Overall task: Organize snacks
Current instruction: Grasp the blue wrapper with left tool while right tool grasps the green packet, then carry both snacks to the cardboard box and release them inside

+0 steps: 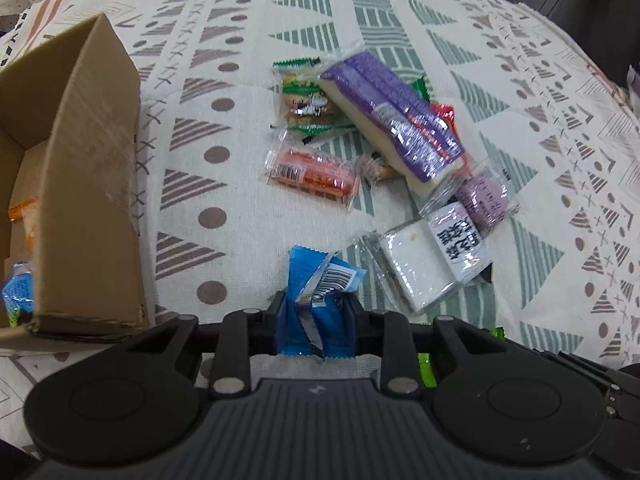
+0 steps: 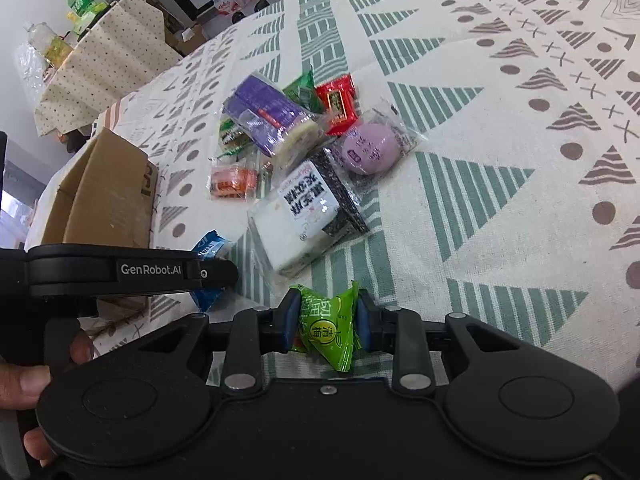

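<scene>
Blue snack packet (image 1: pixel 316 304) is clamped between the left gripper (image 1: pixel 316 312) jaws, long axis running 12 to 6, barcode end at 12; cardboard box (image 1: pixel 88 184) sits at 9, so swing left and release above the opening. Right view: green candy packet (image 2: pixel 330 324) is pinched in the right gripper (image 2: pixel 328 326) jaws, tilted, tail toward 5; box (image 2: pixel 104 196) at 10 across the surface (image 2: pixel 500 160).

A blue packet (image 1: pixel 316 300) and a bright green packet (image 2: pixel 328 324) sit above a cream tablecloth (image 2: pixel 500 128) patterned with green striped triangles and brown dots, beside a plain brown cardboard box (image 1: pixel 92 184).
</scene>
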Tool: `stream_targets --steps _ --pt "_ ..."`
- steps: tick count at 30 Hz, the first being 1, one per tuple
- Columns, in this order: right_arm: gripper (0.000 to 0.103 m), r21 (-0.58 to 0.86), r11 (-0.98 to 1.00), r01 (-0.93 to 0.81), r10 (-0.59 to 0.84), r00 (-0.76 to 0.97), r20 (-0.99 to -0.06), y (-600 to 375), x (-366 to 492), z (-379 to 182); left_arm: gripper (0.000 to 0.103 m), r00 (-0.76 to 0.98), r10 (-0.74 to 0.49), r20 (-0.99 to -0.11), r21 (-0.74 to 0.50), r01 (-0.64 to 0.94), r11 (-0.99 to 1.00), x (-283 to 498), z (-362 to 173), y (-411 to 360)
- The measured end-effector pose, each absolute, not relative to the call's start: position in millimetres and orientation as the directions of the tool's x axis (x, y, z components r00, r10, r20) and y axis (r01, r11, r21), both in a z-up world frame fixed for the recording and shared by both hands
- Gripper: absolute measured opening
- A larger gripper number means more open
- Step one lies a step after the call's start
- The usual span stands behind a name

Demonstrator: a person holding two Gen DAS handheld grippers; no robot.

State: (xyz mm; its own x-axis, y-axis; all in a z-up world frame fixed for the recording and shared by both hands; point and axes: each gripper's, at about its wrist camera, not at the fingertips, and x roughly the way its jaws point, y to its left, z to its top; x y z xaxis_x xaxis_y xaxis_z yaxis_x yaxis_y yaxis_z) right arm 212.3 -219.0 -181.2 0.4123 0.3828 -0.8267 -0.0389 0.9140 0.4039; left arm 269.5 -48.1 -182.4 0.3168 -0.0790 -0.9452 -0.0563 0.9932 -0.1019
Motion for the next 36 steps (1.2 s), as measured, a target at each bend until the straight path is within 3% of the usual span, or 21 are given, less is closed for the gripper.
stream_targets --steps 36 --pt "0.029 0.344 0.93 -0.132 0.351 0.605 -0.715 -172.0 183.6 -87.3 0.027 0.555 -0.131 -0.821 -0.234 -0.118 0.965 208.7 -73.7 20.6"
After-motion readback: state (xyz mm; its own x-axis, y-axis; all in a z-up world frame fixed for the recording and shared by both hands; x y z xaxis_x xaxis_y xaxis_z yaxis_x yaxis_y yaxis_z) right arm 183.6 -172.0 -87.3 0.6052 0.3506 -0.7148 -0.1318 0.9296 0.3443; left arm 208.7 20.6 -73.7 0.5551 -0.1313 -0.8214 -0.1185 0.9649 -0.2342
